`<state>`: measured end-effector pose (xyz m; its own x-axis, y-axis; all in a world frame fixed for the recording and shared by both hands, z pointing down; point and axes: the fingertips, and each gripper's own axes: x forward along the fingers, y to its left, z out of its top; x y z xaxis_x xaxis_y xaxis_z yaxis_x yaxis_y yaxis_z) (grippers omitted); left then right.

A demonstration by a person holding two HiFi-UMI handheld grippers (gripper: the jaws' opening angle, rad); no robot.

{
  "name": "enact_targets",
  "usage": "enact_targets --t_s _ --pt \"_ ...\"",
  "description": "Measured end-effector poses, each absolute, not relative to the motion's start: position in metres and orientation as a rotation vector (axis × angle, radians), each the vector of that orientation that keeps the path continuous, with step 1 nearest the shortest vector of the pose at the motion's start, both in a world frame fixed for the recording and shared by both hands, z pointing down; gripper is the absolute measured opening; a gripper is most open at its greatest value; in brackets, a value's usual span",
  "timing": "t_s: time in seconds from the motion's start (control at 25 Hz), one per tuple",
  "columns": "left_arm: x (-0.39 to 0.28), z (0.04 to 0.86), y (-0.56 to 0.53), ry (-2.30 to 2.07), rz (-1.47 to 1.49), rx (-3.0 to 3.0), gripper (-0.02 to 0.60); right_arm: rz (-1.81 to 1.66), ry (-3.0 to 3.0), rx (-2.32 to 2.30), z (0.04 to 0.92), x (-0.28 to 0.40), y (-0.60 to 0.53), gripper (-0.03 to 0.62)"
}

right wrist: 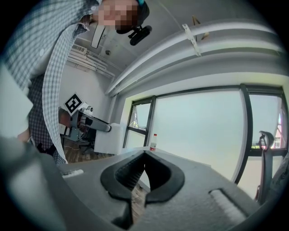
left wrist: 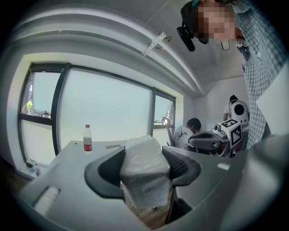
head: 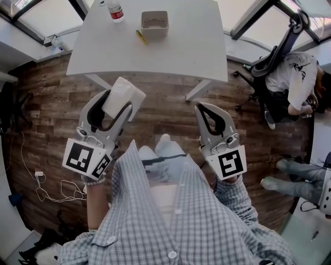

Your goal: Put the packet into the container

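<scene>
A white packet (head: 120, 96) is clamped between the jaws of my left gripper (head: 120, 102), held above the wooden floor short of the table's near edge. In the left gripper view the packet (left wrist: 143, 169) fills the gap between the jaws. My right gripper (head: 203, 110) is shut with nothing in it, level with the left one; its tips meet in the right gripper view (right wrist: 144, 153). The container (head: 154, 24), a small beige open box, sits on the white table (head: 176, 52) near its far side.
A water bottle (head: 116, 11) and a yellow pen-like object (head: 140, 36) lie by the container. A seated person in an office chair (head: 289, 83) is at right. Cables (head: 49, 191) trail over the floor at left. Another person's legs (head: 289, 178) are at far right.
</scene>
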<state>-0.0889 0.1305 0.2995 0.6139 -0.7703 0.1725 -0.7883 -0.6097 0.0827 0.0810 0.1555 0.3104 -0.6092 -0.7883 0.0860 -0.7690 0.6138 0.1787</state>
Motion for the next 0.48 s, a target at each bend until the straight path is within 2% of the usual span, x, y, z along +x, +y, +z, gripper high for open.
enact_targets --t_s 0.48 --pt "-0.062 0.297 0.121 -1.332 0.173 2.688 0.261 -0.206 -2.672 1.290 0.316 0.112 0.142 0.002"
